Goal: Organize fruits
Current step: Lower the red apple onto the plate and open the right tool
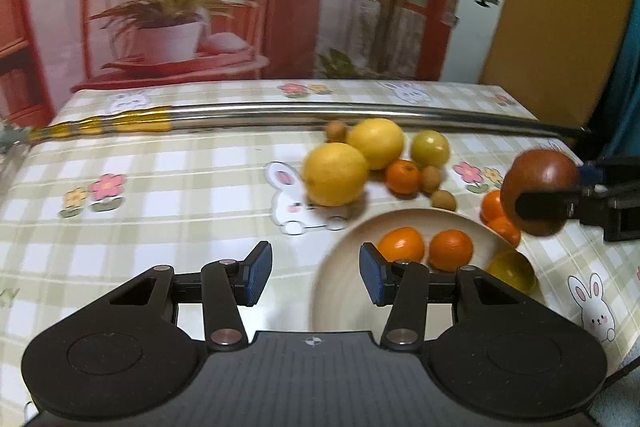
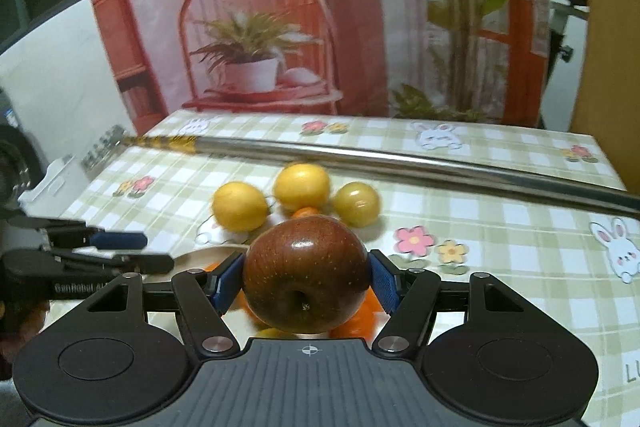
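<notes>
Right wrist view shows the right claw (image 2: 306, 281) clamping a round dark-red apple (image 2: 306, 273) above the pale wooden plate (image 1: 340, 267), where a careless drop could knock the small orange tangerines (image 1: 426, 247) out, while the left claw (image 1: 316, 275) hangs empty, part-open.

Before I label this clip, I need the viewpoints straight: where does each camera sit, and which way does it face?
Left wrist: on the left gripper, facing forward and down at the plate with tangerines; its own fingers stand open with nothing between them.
Right wrist: on the right gripper, facing forward and down across the checked tablecloth; its fingers clamp a dark red apple.
Shared: the lemons, the metal rod, the apple and each other's gripper.
</notes>
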### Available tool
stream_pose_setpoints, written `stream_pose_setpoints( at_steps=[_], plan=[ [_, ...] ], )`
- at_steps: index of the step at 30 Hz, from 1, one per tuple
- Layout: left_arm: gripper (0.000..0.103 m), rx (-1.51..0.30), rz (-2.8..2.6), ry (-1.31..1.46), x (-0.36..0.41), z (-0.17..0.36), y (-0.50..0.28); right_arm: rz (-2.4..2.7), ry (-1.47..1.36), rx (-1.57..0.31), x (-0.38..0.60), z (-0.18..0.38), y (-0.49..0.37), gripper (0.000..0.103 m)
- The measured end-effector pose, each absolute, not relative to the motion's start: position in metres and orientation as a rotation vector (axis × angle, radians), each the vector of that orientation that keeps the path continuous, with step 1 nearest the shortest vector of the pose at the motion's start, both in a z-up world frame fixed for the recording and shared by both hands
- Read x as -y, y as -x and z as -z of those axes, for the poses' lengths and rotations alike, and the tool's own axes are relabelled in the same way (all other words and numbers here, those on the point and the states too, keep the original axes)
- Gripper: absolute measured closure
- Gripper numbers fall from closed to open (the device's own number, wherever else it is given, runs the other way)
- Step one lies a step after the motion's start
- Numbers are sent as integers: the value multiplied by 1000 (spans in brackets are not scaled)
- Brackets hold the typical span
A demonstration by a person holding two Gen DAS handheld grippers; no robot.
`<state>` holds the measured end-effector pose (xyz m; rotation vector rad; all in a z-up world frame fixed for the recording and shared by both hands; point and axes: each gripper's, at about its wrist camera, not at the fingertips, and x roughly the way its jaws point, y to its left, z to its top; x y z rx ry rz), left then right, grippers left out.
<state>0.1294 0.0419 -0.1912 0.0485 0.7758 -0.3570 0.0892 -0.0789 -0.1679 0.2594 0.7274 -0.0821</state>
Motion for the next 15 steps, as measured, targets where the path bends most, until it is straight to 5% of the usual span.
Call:
stream_pose_setpoints(
  at_steps=[15],
  plan=[
    [52,-747,270,-4,-84,181,-116,-176,-104,-1004,-5,185,-144,41]
  ],
)
